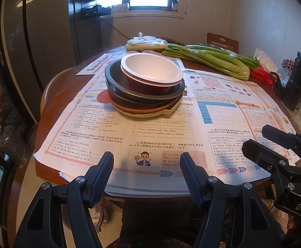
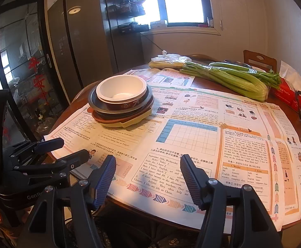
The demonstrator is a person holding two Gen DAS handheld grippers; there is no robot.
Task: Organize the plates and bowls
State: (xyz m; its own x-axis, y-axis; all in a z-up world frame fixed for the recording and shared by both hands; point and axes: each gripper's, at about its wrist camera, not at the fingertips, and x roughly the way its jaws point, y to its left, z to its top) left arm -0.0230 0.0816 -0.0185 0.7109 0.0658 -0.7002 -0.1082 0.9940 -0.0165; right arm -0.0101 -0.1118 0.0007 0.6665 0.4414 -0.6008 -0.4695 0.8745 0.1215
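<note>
Bowls and plates (image 1: 144, 91) stand in one upright stack on the newspaper-covered surface (image 1: 100, 136), white bowl (image 1: 150, 68) on top, mouth upward. Left gripper (image 1: 146, 171) and right gripper (image 2: 148, 173) hover near the edge, fingers apart, holding nothing.

worksheet (image 1: 160, 132): "I have Chinese, math and science."; "Do you have a reading class on Fridays?"; "(12 分)"; "He is young."
worksheet, right-wrist view: "September 24th, Wednesday"; "I like my life in China."; table headed "Monday", "Friday"
right gripper (image 1: 253, 136) body: "DAS", cut off
left gripper (image 2: 71, 147) body: "GenR", cut off
</note>
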